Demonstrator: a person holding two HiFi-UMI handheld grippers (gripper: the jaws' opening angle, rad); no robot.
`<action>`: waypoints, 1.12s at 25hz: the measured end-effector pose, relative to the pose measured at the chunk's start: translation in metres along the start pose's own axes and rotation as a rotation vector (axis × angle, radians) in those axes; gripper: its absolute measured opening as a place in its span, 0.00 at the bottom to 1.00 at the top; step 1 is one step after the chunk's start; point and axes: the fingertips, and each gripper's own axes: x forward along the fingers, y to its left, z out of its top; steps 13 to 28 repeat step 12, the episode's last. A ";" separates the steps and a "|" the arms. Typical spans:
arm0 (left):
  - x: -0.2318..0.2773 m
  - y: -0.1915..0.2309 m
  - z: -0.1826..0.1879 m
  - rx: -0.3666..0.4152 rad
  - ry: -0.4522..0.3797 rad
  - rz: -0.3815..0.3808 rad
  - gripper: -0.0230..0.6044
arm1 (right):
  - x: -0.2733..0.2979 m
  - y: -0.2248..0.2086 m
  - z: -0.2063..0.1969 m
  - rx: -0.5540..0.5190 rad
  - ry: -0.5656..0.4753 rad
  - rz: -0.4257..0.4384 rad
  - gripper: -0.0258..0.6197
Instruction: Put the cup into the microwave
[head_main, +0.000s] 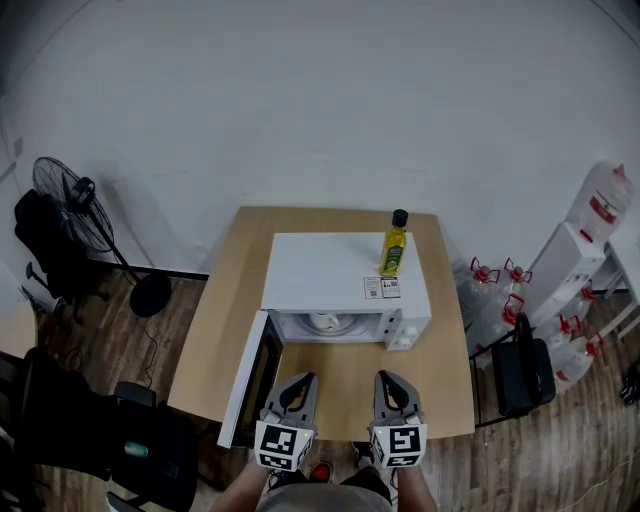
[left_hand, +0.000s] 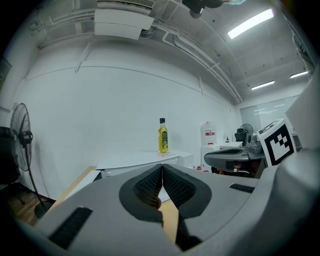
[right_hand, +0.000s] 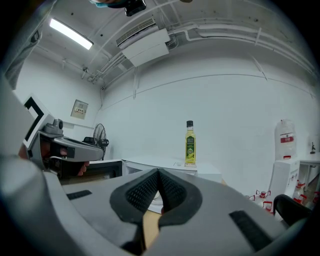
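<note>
A white microwave (head_main: 340, 270) stands on the wooden table (head_main: 440, 380) with its door (head_main: 250, 385) swung open to the left. Inside its cavity sits a white cup (head_main: 325, 322). My left gripper (head_main: 300, 381) and right gripper (head_main: 390, 379) hover side by side over the table's front edge, just before the open cavity. Both point at the microwave. In the left gripper view the left gripper (left_hand: 162, 168) has its pads pressed together with nothing between them. The right gripper (right_hand: 158, 173) is likewise shut and empty.
A yellow oil bottle (head_main: 394, 245) stands on top of the microwave at its right. A standing fan (head_main: 75, 205) is on the floor at the left. Several water jugs (head_main: 500, 300) and a black chair (head_main: 522, 372) crowd the right side.
</note>
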 end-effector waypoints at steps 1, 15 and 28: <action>0.001 0.000 0.000 0.001 0.001 0.001 0.08 | 0.000 -0.001 0.000 0.002 -0.001 0.000 0.07; 0.003 0.002 -0.001 0.002 0.005 0.005 0.08 | 0.003 -0.004 0.000 0.007 -0.006 0.001 0.07; 0.003 0.002 -0.001 0.002 0.005 0.005 0.08 | 0.003 -0.004 0.000 0.007 -0.006 0.001 0.07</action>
